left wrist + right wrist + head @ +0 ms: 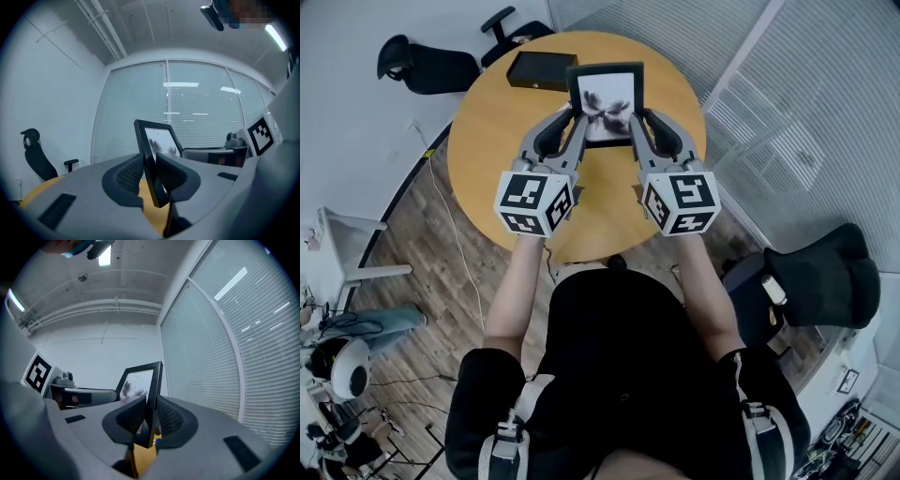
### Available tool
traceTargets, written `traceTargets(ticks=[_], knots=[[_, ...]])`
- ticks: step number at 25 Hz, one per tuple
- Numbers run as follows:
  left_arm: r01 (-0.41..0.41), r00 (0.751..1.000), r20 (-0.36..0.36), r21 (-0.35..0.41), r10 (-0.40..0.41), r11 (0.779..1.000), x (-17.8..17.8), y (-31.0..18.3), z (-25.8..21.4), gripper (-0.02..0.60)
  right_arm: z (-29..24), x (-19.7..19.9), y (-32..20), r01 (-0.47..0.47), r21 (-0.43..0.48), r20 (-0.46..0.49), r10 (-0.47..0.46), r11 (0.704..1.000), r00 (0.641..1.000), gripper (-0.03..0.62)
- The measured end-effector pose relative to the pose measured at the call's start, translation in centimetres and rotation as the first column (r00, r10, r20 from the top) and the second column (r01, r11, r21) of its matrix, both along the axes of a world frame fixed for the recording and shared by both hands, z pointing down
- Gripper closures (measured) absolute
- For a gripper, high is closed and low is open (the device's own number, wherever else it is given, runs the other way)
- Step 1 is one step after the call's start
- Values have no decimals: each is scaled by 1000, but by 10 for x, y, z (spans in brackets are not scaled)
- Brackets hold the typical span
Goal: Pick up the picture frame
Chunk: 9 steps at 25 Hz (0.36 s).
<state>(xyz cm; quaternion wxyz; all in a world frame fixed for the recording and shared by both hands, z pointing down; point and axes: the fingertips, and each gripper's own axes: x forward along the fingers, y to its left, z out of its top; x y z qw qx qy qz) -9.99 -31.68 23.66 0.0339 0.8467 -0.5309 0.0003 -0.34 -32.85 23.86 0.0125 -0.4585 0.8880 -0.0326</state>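
The picture frame point(605, 97) is black, with a pale picture of a dark flower-like shape. It is held between both grippers above the round wooden table point(487, 127), its picture side towards me. My left gripper point(575, 120) is shut on the frame's left edge, and in the left gripper view the dark border point(149, 157) is pinched between the two pads. My right gripper point(638, 120) is shut on the right edge. The right gripper view shows that border point(152, 390) clamped between its pads, near the frame's lower corner.
A flat black box point(541, 72) lies on the table just left of and behind the frame. A black office chair point(427, 64) stands at the far left of the table, another point(820, 277) at the near right. A glass wall with blinds point(825, 103) runs along the right.
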Motion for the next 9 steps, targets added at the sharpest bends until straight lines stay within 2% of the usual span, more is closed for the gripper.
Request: traceTargets(ticks=[9], knots=[[-14,1000,-1,2,14,1000,0,-1,0,483,-1,0,-1,0,6,-2,0,1000,1000,507]])
